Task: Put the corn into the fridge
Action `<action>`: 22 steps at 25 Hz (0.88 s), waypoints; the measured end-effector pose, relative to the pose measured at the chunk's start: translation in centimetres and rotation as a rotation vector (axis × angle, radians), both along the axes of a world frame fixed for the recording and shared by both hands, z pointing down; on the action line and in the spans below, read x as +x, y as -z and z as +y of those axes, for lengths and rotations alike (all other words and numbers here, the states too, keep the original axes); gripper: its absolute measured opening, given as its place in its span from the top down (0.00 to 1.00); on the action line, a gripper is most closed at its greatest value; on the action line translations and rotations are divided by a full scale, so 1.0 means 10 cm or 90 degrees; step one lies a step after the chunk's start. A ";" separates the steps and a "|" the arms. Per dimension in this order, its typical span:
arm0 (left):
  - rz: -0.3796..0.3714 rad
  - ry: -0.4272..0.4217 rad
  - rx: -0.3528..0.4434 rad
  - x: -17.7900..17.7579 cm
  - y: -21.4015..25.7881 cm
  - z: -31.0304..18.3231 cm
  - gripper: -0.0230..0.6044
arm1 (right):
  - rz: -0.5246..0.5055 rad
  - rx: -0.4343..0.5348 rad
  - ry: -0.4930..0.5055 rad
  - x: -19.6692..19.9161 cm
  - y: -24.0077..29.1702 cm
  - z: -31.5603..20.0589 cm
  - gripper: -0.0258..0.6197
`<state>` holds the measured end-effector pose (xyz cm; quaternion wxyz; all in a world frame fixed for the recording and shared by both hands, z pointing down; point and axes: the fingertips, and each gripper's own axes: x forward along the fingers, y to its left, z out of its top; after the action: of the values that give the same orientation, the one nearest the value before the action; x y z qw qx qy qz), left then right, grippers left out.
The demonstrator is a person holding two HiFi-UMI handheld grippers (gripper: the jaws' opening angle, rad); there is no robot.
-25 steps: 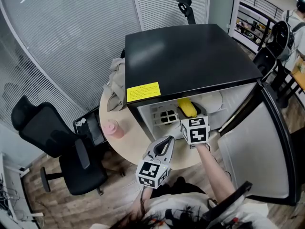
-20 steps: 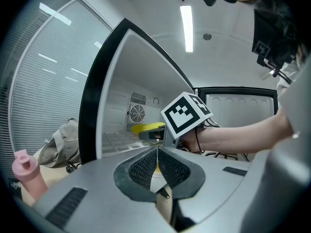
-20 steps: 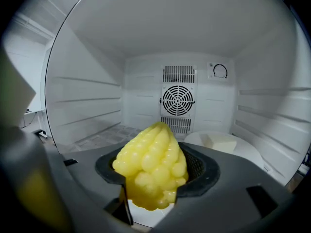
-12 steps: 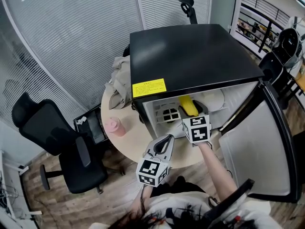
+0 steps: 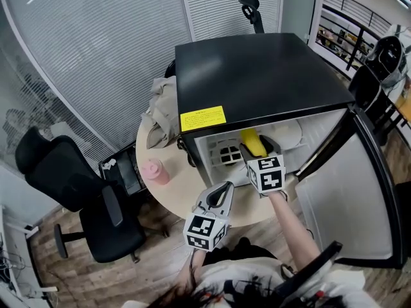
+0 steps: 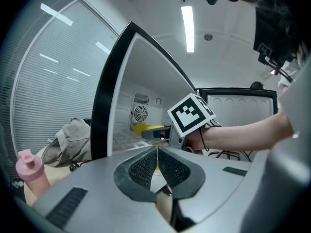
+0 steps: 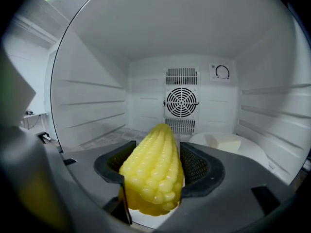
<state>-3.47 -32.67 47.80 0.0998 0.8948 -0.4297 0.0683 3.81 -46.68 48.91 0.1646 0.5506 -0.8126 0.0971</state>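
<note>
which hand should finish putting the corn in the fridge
Right. The right gripper reaches inside the fridge with the corn between its opening jaws. The left gripper is shut, empty, and outside the fridge.

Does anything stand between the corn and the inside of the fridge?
Nothing visible. The corn is already inside the fridge, between the opening jaws of the right gripper; the plate sits to its right.
</note>
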 end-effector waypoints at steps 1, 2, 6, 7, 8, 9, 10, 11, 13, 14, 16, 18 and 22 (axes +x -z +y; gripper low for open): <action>0.001 0.001 0.000 -0.01 0.00 0.00 0.94 | -0.006 -0.004 0.004 -0.02 -0.01 0.01 0.54; 0.001 0.002 0.001 -0.02 0.00 -0.01 0.94 | -0.011 -0.007 0.007 -0.04 -0.01 0.03 0.54; 0.001 0.006 0.003 -0.06 0.01 -0.02 0.94 | -0.024 -0.001 0.003 -0.06 0.01 0.08 0.53; 0.001 0.007 0.002 -0.08 0.01 -0.01 0.94 | -0.026 0.000 0.000 -0.05 0.02 0.09 0.53; 0.001 0.007 0.002 -0.09 0.01 0.00 0.94 | -0.028 0.001 -0.003 -0.05 0.03 0.10 0.53; 0.001 0.008 0.001 -0.10 0.01 0.01 0.94 | -0.030 0.004 -0.005 -0.04 0.05 0.12 0.53; 0.000 0.008 0.001 -0.12 0.01 0.01 0.94 | -0.033 0.007 -0.007 -0.04 0.07 0.13 0.53; 0.000 0.007 0.000 -0.13 0.01 0.02 0.94 | -0.036 0.011 -0.009 -0.03 0.10 0.15 0.53; 0.000 0.006 0.000 -0.14 0.01 0.03 0.94 | -0.039 0.021 -0.013 -0.02 0.15 0.18 0.53; 0.001 0.004 0.000 -0.14 0.01 0.04 0.94 | -0.040 0.025 -0.014 -0.02 0.18 0.20 0.53; 0.001 0.000 0.001 -0.14 0.01 0.06 0.94 | -0.045 0.033 -0.017 -0.01 0.24 0.26 0.53; 0.002 -0.004 0.003 -0.15 0.02 0.09 0.94 | -0.053 0.042 -0.023 0.01 0.29 0.34 0.53; 0.002 -0.013 0.003 -0.15 0.02 0.14 0.94 | -0.072 0.054 -0.034 0.04 0.39 0.52 0.53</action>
<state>-5.02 -31.25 47.57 0.0975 0.8996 -0.4204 0.0671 4.20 -41.50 45.06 0.0921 0.5722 -0.8090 0.0982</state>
